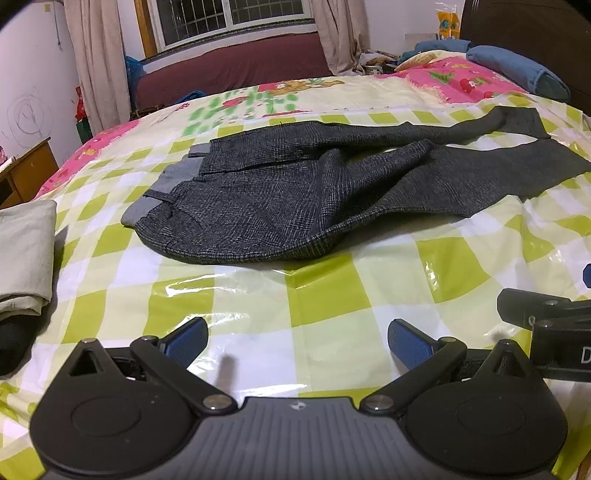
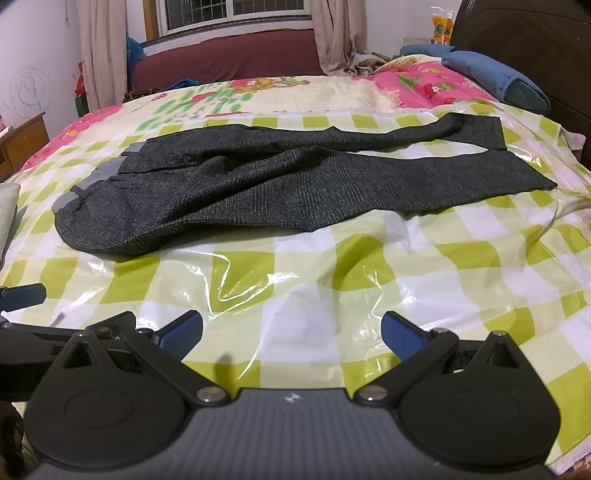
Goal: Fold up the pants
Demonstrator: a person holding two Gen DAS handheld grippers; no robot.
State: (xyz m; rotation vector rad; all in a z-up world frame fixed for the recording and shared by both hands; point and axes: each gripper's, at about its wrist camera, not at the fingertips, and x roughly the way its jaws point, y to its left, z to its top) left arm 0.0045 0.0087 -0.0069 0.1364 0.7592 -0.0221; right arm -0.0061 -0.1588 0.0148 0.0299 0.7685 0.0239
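- Bedroom setting: a bed covered by a glossy green-and-white checked sheet (image 1: 332, 306), a curtained window (image 1: 229, 18) and a maroon couch (image 1: 236, 70) behind it, blue pillows (image 1: 517, 70) near the dark headboard at far right.
- On that sheet I see the dark grey pants (image 1: 280, 206) lying spread out, waistband with its paler grey lining turned to the left, the two legs running off to the right and slightly parted, the farther leg (image 2: 369, 136) lying behind the nearer one.
- At the left edge of the left wrist view sits a pale folded cloth (image 1: 22, 258), apart from the pants.
- My left gripper (image 1: 297, 341) hangs over bare sheet short of the pants, its blue pads (image 1: 186, 341) spread wide with nothing between them.
- My right gripper (image 2: 291, 334) is the same: jaws wide apart, empty, short of the garment's near edge; each gripper shows at the margin of the other's view, so they sit side by side.
- I judge that folding has not started: the pants look laid out but rumpled around the crotch and seat, and neither tool touches them.
- For the next move I'd want one gripper near the waistband and the other farther along a leg, each pinching an edge of the fabric only.
- The plastic-looking sheet is wrinkled and probably slippery, so a deep bite could catch it along with the cloth.
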